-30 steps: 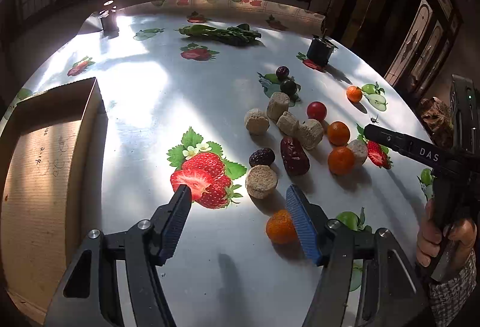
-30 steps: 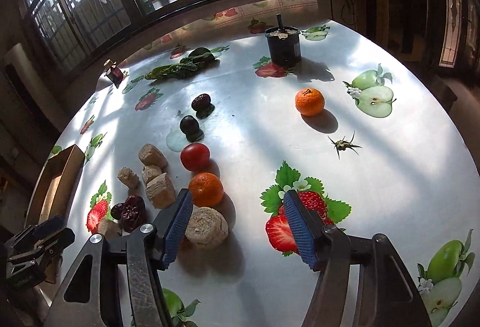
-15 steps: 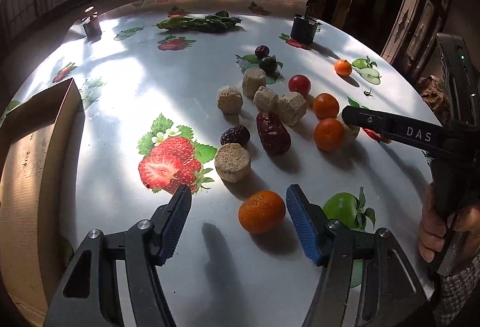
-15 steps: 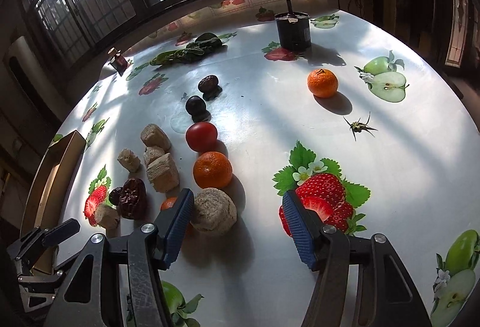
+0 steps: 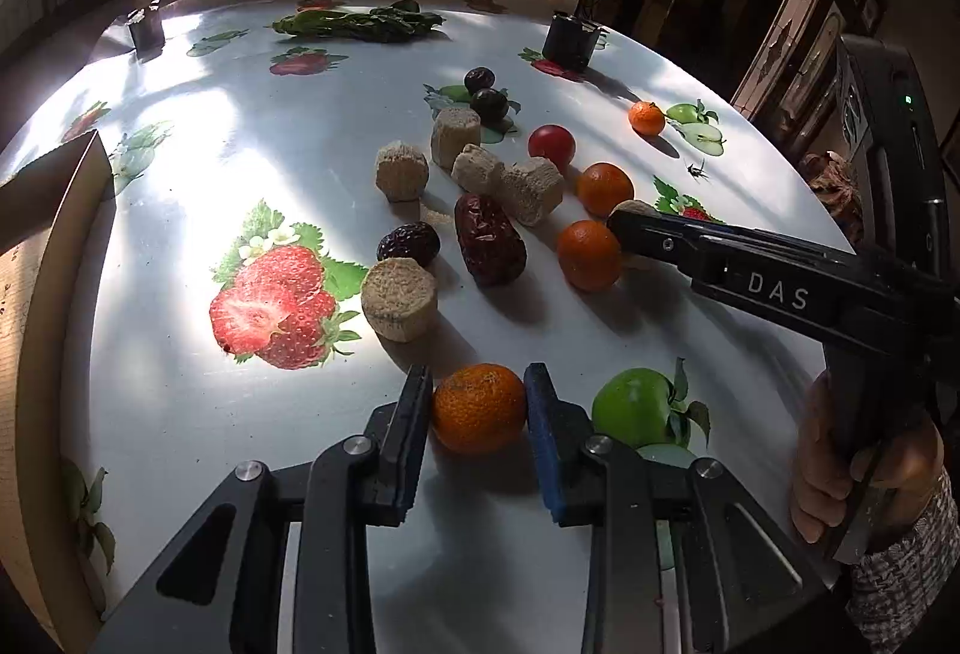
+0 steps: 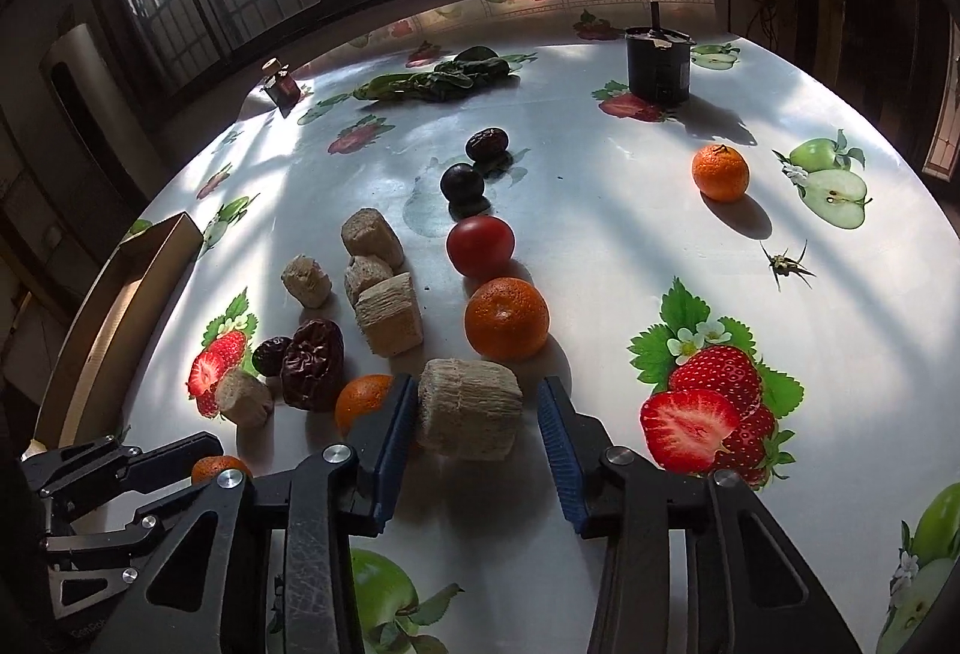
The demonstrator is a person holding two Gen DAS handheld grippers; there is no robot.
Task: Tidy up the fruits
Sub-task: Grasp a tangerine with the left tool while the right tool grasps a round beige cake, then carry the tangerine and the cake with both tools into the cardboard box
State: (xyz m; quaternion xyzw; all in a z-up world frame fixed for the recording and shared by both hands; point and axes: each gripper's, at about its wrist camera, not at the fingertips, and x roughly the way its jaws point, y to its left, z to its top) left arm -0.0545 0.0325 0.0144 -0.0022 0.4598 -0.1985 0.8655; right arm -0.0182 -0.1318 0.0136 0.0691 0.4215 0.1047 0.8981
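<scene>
two views differ: the left one shows the left gripper [image 5: 478,408] with jaws clamped on a mandarin [image 5: 478,407] resting on the table [image 5: 180,414]. only the right view shows the right gripper [image 6: 477,417] with jaws apart around a tan block [image 6: 470,417], the left pad touching it, the other just clear.

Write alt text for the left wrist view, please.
The left gripper has its jaws closed against a small orange on a fruit-print table. Beyond lie more oranges, dates, a tomato and tan cakes, with the right gripper reaching in.

a mandarin [image 5: 478,407] sits between the left jaws; a fibrous chunk [image 6: 468,417] between the right jaws, dates [image 6: 312,363] to their left.
</scene>
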